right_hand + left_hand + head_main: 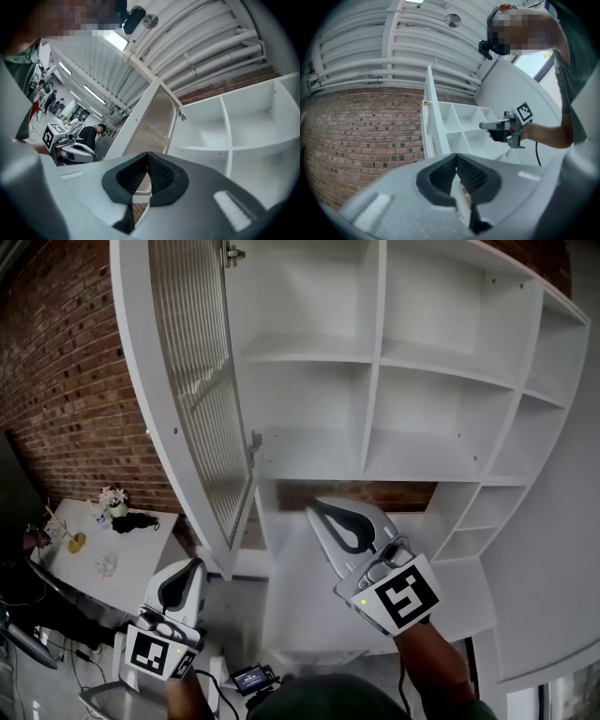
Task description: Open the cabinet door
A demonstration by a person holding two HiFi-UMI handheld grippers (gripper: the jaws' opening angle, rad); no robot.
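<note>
The left gripper [194, 564] is low at the left, its jaws together with nothing between them, as the left gripper view shows [456, 158]. To its right, the right gripper [315, 510] is higher, in front of the cabinet's [379, 352] lower part. Its jaws are also pressed together and empty [147, 156]. Neither gripper touches the door [199, 399].

Farther back, a brick wall [66, 381] fills the left side, with a small table [141, 549] below it. The door, a ribbed glass panel in a white frame, stands swung open to the left. Right of it, the white cabinet shows its bare shelves.
</note>
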